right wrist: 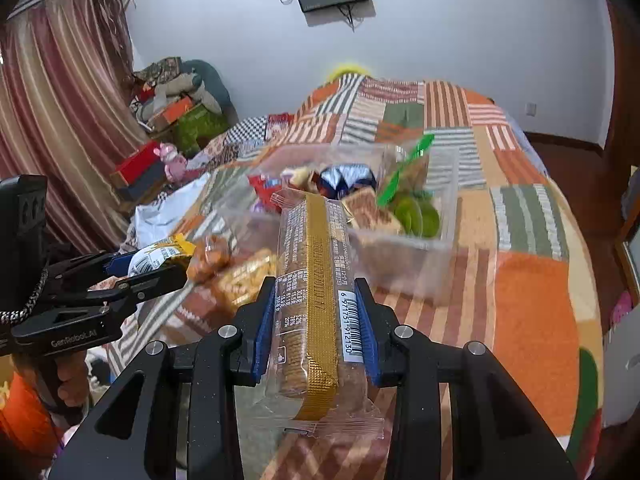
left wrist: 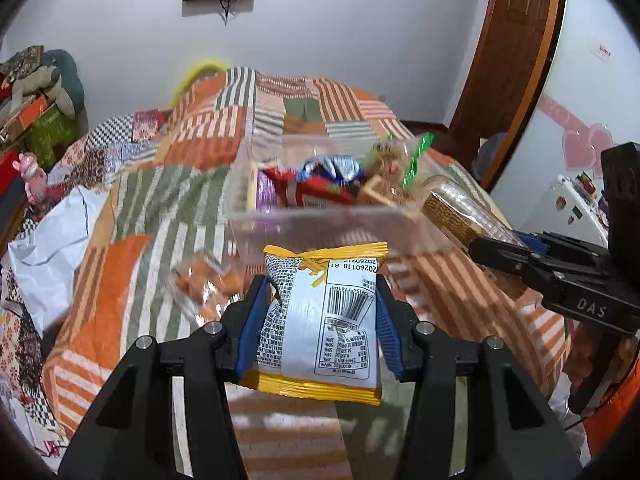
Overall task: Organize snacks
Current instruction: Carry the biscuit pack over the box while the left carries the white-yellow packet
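- Two grippers are holding snacks above the patchwork bedspread (right wrist: 532, 300), short of the clear plastic bin (left wrist: 320, 228).
- The left gripper (left wrist: 318, 316) is clamping a yellow-edged snack packet (left wrist: 320, 320).
- The right gripper (right wrist: 316, 320) is clamping a biscuit sleeve (right wrist: 316, 300).
- Loose orange snack bags (right wrist: 224, 272) are lying left of the bin.

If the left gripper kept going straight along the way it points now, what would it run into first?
Most likely the clear plastic bin. The left gripper, shut on the yellow-edged snack packet, aims at the bin's near wall, with nothing visible between. Depth is hard to judge; it could pass over the rim onto the snacks inside.
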The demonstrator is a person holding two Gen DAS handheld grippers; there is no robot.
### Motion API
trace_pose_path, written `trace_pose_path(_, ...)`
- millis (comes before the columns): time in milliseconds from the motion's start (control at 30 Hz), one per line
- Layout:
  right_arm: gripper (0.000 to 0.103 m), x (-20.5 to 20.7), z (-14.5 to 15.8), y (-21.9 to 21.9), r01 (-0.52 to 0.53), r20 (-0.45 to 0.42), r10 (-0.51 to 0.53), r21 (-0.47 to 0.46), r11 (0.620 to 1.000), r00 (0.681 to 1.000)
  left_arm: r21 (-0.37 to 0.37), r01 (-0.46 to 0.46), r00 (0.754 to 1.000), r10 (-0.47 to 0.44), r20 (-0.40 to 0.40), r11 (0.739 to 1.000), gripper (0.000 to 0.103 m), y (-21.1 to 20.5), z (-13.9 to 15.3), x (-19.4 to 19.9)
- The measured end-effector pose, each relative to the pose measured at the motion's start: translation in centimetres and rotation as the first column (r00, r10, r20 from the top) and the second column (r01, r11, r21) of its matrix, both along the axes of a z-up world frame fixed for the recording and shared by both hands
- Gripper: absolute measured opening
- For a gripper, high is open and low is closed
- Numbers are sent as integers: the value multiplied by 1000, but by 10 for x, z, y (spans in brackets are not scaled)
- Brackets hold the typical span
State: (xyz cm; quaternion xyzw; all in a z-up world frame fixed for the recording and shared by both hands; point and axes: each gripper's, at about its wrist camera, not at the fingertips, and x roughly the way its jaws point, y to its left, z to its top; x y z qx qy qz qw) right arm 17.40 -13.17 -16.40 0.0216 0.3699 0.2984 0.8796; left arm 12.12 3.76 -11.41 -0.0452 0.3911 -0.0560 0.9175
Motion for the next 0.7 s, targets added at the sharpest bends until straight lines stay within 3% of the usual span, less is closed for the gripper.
trace_pose_path(233,34,16,12,8,10,40,-10,9,1000,999,3,-16,999,16,45,1000,50,7,14,23)
trace_pose_path(700,34,55,18,27,5,68,-8,33,999,998,15,-48,997,47,63,999,50,27,18,91)
